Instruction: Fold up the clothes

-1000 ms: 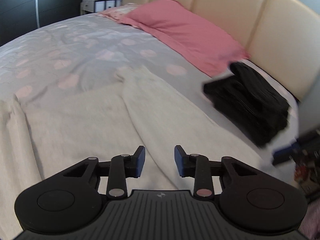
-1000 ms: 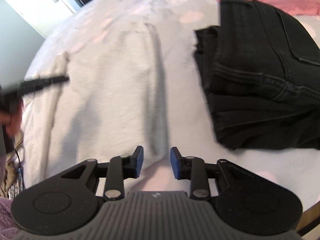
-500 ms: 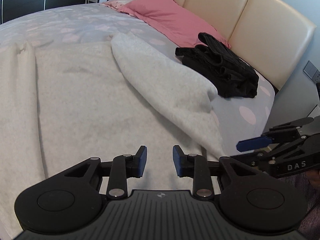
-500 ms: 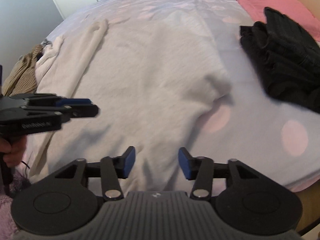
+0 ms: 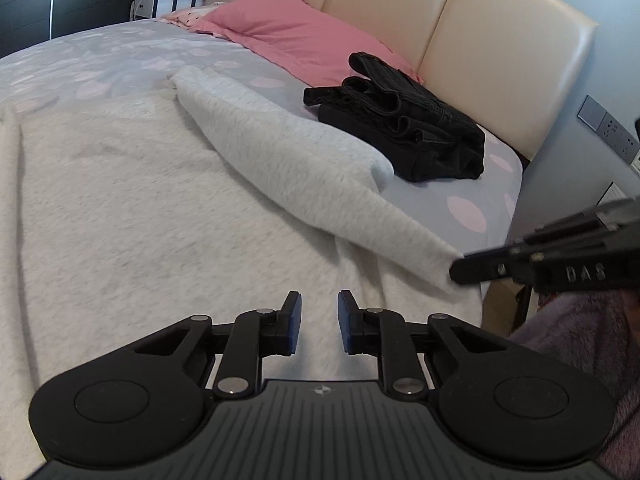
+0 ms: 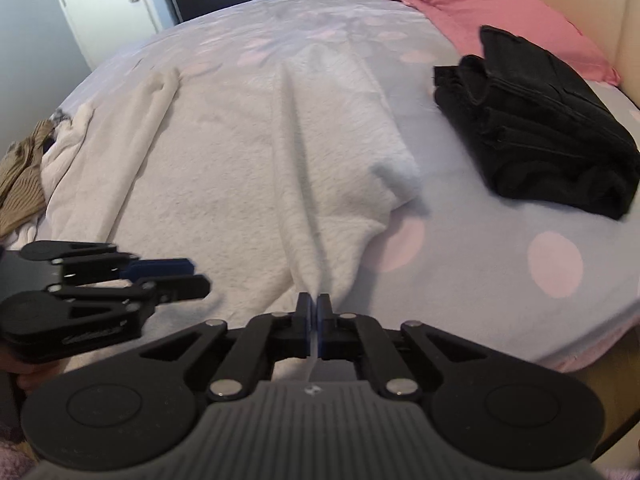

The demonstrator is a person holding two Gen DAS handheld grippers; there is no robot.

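A large off-white fleece garment (image 5: 140,208) lies spread on the bed, its right side folded over into a long flap (image 5: 288,160); it also shows in the right wrist view (image 6: 248,168). My left gripper (image 5: 319,322) is open and empty above the garment's near edge. My right gripper (image 6: 313,320) is shut on the garment's near right corner, and it shows from the side in the left wrist view (image 5: 460,270). The left gripper also shows in the right wrist view (image 6: 192,276).
Folded black jeans (image 5: 400,120) lie on the dotted sheet (image 6: 500,240) by a pink pillow (image 5: 304,32) and a cream headboard (image 5: 460,40). A tan knit garment (image 6: 20,168) lies at the bed's far left. The bed's edge (image 6: 592,352) drops off at the right.
My right gripper has moved down to the garment's near corner and shut on it. My left gripper has stayed open and shifted slightly over the near edge.
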